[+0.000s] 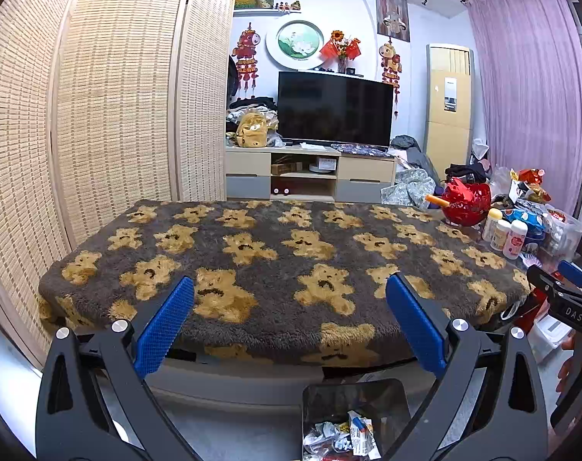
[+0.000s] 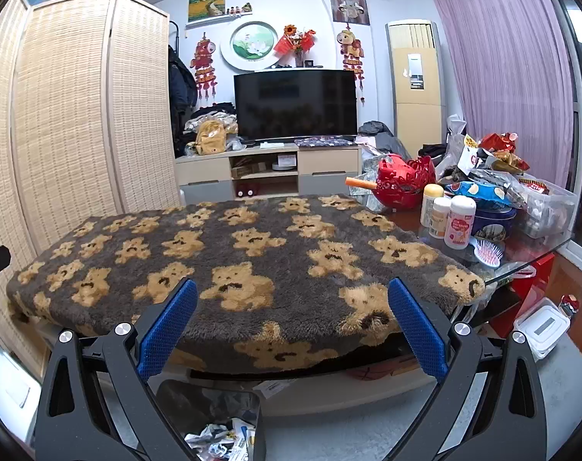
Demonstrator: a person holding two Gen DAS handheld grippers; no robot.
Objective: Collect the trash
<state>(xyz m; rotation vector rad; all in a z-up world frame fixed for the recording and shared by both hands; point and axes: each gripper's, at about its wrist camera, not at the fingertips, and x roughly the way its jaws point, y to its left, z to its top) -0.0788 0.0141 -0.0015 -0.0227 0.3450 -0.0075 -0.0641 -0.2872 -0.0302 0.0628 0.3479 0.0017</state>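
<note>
I hold my left hand-held gripper [image 1: 290, 324] and right hand-held gripper [image 2: 292, 326] wide and empty before the table's [image 2: 252, 307] near edge. The bin [image 1: 354, 395] of crumpled trash [image 1: 341, 436] sits on the floor below that edge.

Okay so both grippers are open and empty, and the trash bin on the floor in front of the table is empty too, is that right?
Not quite. The trash bin is not empty: the left wrist view shows crumpled wrappers and paper lying in it. The rest holds: the left gripper and right gripper are both open and empty.
</note>
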